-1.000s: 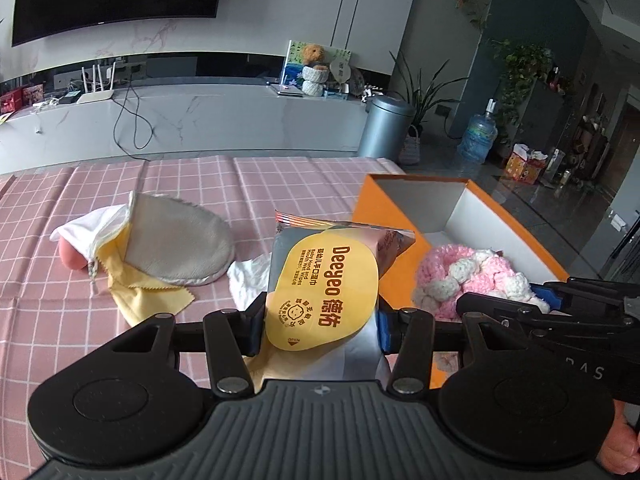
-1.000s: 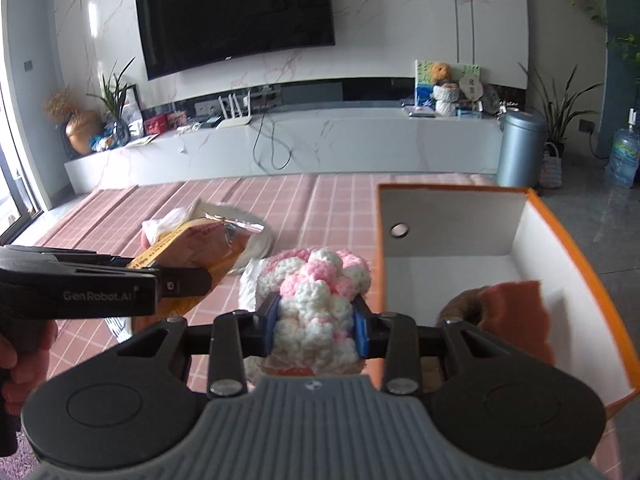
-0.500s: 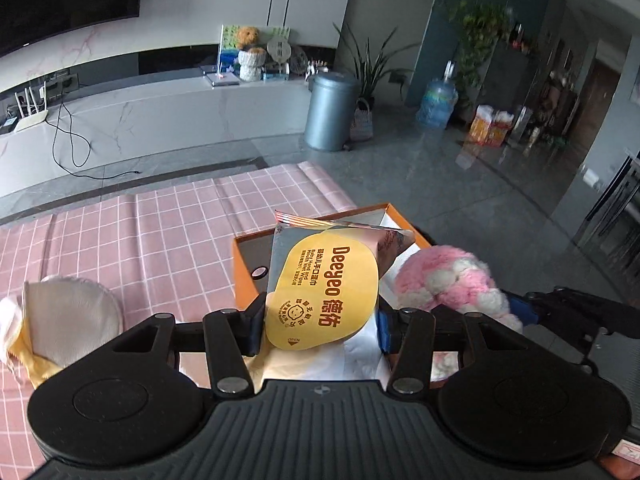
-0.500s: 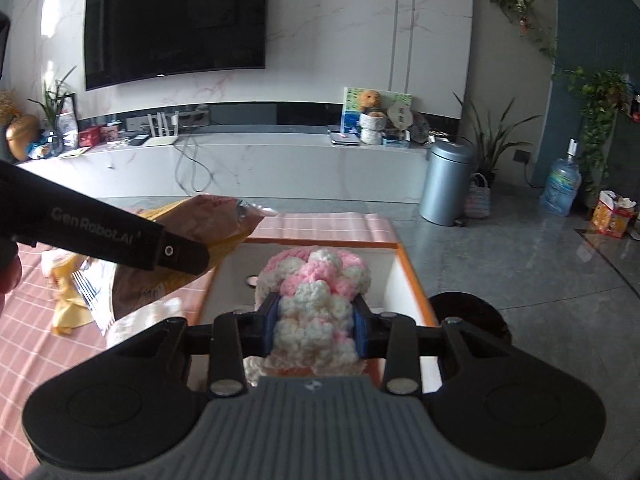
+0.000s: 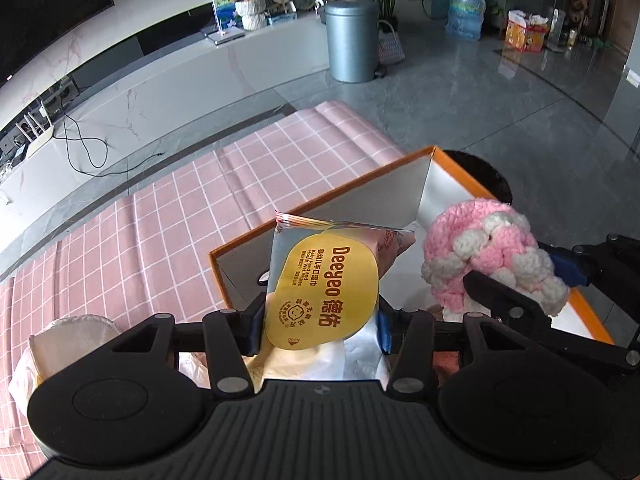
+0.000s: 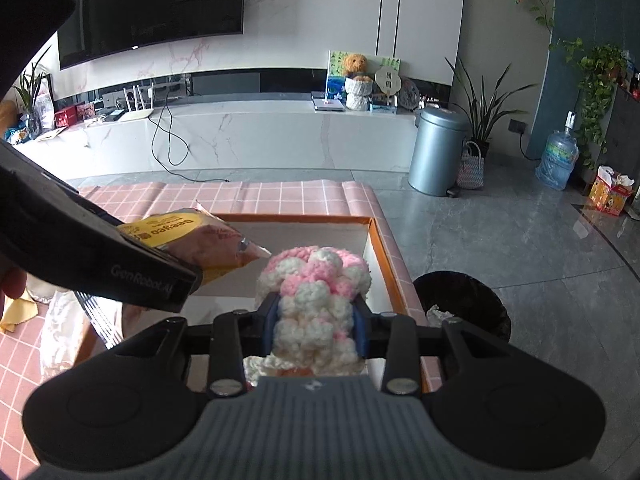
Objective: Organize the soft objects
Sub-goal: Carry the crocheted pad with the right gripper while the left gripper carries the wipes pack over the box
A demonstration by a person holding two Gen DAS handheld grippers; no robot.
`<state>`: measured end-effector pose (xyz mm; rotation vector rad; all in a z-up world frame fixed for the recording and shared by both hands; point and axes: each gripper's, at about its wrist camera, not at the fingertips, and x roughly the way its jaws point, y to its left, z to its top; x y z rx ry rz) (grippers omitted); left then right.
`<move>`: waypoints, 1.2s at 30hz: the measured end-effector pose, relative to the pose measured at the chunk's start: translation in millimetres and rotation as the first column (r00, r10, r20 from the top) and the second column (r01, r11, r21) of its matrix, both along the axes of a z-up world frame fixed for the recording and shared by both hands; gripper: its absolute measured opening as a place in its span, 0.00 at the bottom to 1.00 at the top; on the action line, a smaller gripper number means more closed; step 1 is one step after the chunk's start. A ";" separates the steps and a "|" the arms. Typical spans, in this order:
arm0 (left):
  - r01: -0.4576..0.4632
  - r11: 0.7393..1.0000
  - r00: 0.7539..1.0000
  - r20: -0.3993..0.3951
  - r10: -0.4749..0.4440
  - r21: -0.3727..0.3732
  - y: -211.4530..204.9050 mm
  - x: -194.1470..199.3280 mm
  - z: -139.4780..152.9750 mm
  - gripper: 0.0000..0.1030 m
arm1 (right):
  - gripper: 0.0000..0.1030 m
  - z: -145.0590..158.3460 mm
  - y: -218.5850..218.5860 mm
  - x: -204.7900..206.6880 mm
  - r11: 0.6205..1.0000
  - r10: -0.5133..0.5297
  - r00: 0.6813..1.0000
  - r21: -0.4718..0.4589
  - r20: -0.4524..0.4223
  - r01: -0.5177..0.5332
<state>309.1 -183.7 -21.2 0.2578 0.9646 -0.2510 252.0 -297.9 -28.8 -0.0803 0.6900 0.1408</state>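
My left gripper (image 5: 320, 320) is shut on a silver wet-wipes pack (image 5: 324, 284) with a yellow Deeyeo label, held above the orange box (image 5: 320, 200) with its white inside. My right gripper (image 6: 316, 326) is shut on a pink and white crocheted yarn piece (image 6: 316, 280), also held over the box (image 6: 372, 240). The yarn piece (image 5: 488, 256) shows at the right of the left wrist view, and the wipes pack (image 6: 192, 236) at the left of the right wrist view. The two held things hang close together, apart.
The box stands at the right end of a table with a pink checked cloth (image 5: 180, 216). A grey round pad (image 5: 76, 336) and yellow cloth (image 6: 16, 312) lie on the table to the left. A black bin (image 6: 464, 300) stands on the floor beside the table.
Both grippers have moved right from over the table to above the orange box, carrying the wipes pack and the yarn piece. Both views now tilt downward into the box.
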 end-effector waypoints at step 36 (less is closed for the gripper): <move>-0.062 0.970 0.993 0.084 0.084 -0.233 68.9 -5.1 31.3 0.76 | 0.36 -18.4 26.5 36.7 0.995 0.000 0.996 0.098 -0.089 0.008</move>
